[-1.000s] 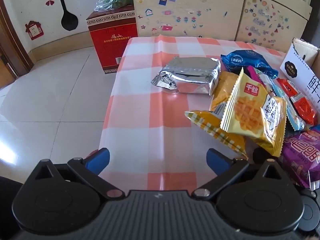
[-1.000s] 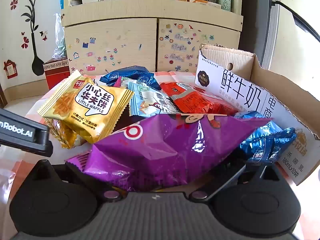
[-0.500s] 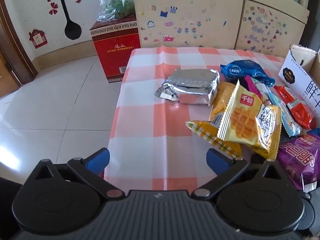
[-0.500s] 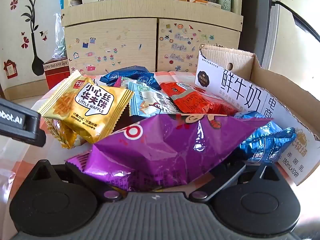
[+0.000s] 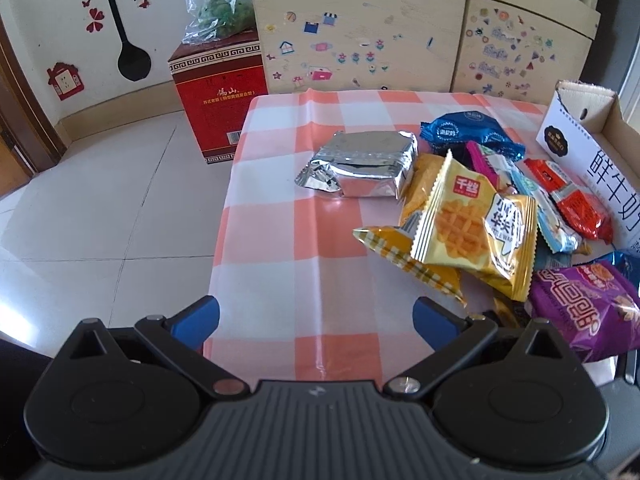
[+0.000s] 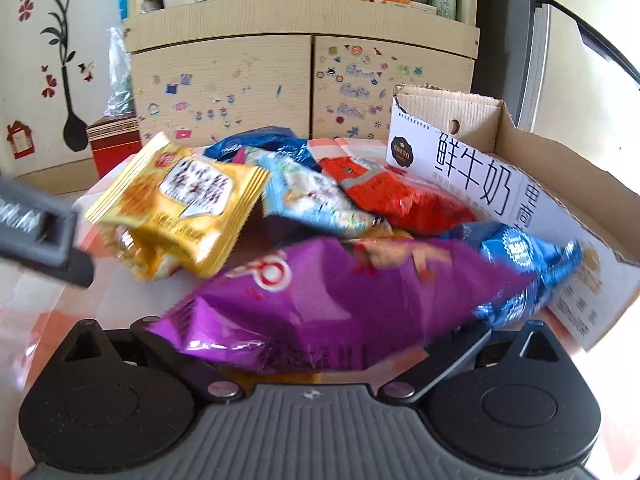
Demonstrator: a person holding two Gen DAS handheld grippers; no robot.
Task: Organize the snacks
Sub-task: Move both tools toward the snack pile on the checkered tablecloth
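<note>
Room: pale tiled floor point(image 5: 100, 208), white wall with black vase-and-flower decals, a beige cabinet point(image 5: 360, 36) covered in small stickers; bottles and boxes are seen on its top shelf in the right wrist view

Counter point(image 5: 288, 208): covered by an orange-and-white checked cloth, bare on its left half

Red carton point(image 5: 218, 92) is stood on the floor just beside the counter's far left corner, a clear bag of green contents on top of it

Cardboard box point(image 6: 500, 184) is placed at the counter's right edge, open-topped, its white side printed 鲜牛奶; its contents cannot be made out

Snack pile is heaped against the box's left side: purple packet point(image 6: 340, 300) nearest, a blue foil packet point(image 6: 524, 264) touching its right end, red packet point(image 6: 396, 196) and light blue packet point(image 6: 316, 196) behind, yellow waffle packet point(image 5: 472, 220) marked LITTLE WAFFLE lying on other yellow packets, a dark blue packet point(image 5: 468, 132) at the far end

Silver foil packet point(image 5: 360, 164) is set apart on the cloth, just left of the pile, unlabelled

Left gripper point(image 5: 316, 320): blue-tipped fingers point(image 5: 196, 316) spread wide over bare cloth, nothing held

Right gripper point(image 6: 320, 360): fingers are hidden under the purple packet, so a grip cannot be told; view is motion-blurred
</note>
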